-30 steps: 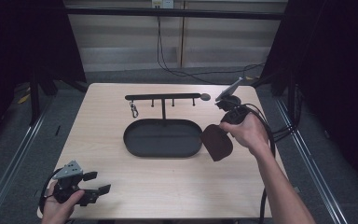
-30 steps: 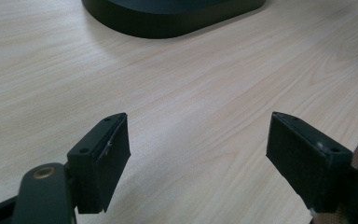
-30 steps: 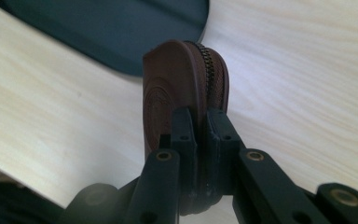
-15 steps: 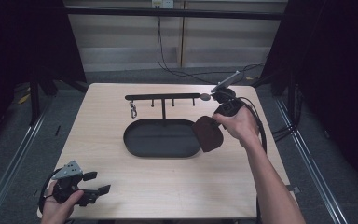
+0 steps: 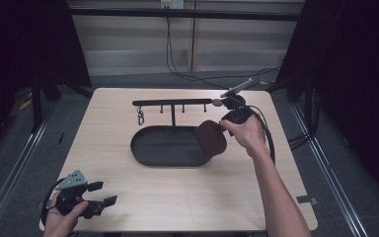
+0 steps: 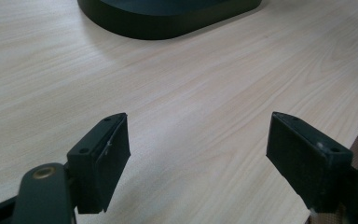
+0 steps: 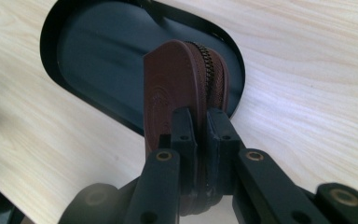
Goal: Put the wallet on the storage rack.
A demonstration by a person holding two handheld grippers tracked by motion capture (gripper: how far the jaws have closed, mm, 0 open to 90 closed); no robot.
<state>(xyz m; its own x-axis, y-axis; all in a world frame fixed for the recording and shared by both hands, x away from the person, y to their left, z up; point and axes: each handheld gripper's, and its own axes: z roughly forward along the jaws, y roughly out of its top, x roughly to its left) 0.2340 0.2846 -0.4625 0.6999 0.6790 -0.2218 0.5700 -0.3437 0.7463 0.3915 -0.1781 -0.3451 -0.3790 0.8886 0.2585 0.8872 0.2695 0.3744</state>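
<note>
At about seven o'clock on the table (image 5: pixel 128 207), the left gripper (image 5: pixel 101 193) rests in the person's hand with its jaws spread wide and nothing between them — bare wood ahead of it in the left gripper view. Farther off, at around two o'clock, the right gripper (image 7: pixel 200 123) is clamped tight on a brown zippered pouch (image 5: pixel 210 138), held on edge over the three o'clock end of the black oval tray (image 5: pixel 148 155) — beyond it, at twelve o'clock, stands a black hook rack (image 5: pixel 172 102).
</note>
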